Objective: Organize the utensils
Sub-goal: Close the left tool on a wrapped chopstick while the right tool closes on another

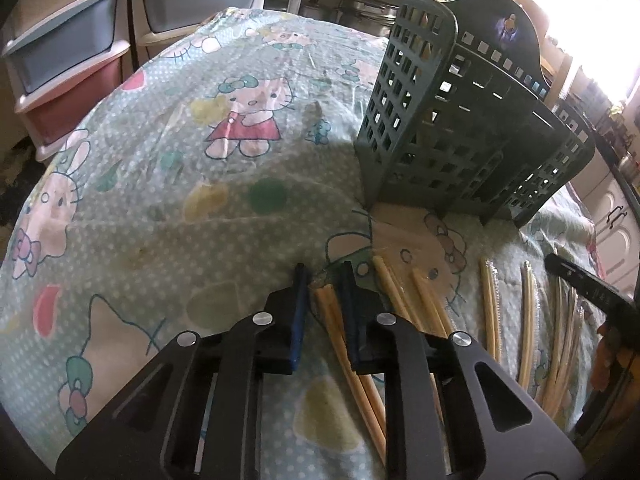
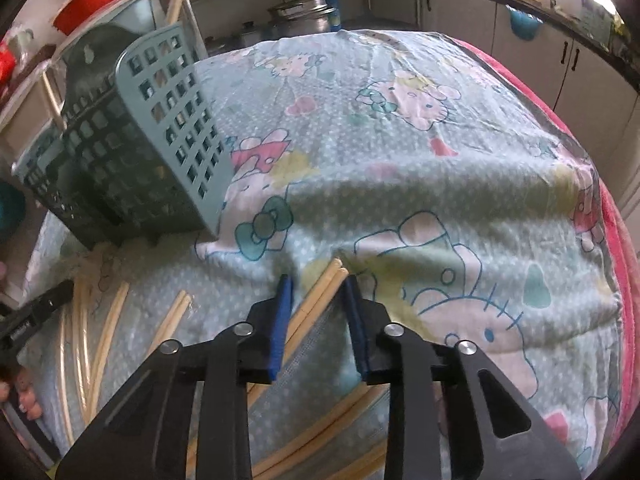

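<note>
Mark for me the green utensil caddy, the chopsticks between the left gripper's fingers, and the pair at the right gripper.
Green utensil caddy (image 1: 460, 152): left wrist view, on its slotted front wall.
Left chopsticks (image 1: 332, 320): left wrist view, on the shafts between the blue pads.
Right chopsticks (image 2: 320, 296): right wrist view, on the shafts near their tips.

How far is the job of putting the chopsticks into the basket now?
Done: nothing that I can see; no chopsticks show through the basket walls. In hand: the left gripper has one pair between its jaws, and the right gripper has another pair; neither pair is lifted off the cloth. Left: several more pairs on the cloth.
</note>
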`<state>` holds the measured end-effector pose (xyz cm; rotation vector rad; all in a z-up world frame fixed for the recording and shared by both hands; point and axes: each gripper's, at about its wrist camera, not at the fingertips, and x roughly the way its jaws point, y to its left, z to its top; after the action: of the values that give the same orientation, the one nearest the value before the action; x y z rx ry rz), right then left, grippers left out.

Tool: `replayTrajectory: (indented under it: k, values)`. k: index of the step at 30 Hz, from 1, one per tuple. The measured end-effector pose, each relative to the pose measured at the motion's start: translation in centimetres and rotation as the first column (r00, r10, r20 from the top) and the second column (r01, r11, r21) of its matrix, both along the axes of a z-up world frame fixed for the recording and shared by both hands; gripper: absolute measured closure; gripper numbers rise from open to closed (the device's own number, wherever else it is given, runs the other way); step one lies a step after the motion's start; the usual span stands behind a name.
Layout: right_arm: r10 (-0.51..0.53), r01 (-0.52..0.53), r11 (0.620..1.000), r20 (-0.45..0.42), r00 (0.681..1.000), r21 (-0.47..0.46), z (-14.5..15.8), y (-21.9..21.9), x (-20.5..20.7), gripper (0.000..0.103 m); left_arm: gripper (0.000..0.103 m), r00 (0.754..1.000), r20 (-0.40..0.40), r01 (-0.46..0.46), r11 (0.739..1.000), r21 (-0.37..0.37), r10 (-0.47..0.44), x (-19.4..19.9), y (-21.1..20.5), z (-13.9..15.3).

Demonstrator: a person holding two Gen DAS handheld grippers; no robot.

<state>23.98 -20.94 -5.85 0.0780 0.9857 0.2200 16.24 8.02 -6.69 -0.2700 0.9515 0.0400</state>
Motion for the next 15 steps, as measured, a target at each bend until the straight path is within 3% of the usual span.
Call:
replayTrajectory:
  k: [8, 15]
  values:
    - [-0.01, 0.012, 0.983, -0.013, 1.0, 0.184, 1.1, -2.0, -0.1, 0.086, 0.096, 1.0, 0.021, 0.009, 0.999, -0.039, -0.008, -0.6, 0.4, 0.8]
    - [0.039, -0.052, 0.974, 0.063, 0.997, 0.22, 4.1, -1.5, -2.0, 0.092, 0.097, 0.993, 0.117, 0.032, 0.999, -0.043, -0.027, -1.7, 0.0, 3.9]
